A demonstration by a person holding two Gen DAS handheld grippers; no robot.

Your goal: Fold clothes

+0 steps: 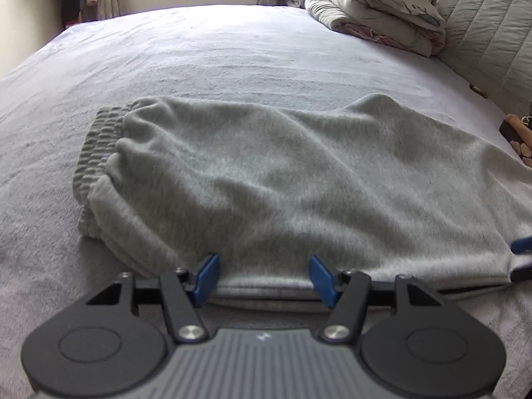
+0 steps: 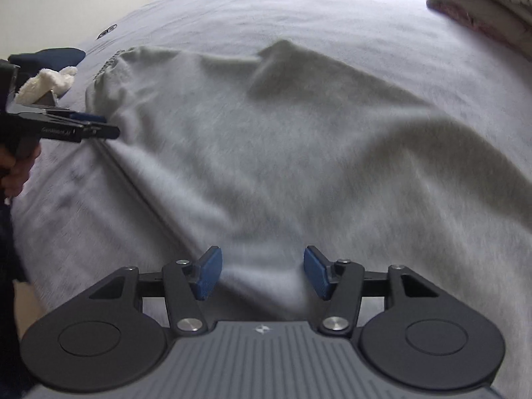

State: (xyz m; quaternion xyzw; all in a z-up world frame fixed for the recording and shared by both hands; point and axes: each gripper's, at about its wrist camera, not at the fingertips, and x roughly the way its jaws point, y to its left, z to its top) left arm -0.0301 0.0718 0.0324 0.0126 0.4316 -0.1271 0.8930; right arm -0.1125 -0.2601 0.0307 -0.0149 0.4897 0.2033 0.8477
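1. Left wrist view: grey fleece sweatpants with a ribbed elastic waistband [image 1: 282, 179] lie flat on the pale lilac bed sheet [image 1: 199, 53].
2. Left tongs [image 1: 264, 277] and right tongs [image 2: 262, 272] both stand spread at the near hem, pinching nothing.
3. Risk: closing on only one layer would drag the fold askew.

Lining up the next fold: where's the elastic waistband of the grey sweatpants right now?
The waistband is at the left end of the grey sweatpants in the left wrist view, lying on the bedsheet, up and left of the left gripper.
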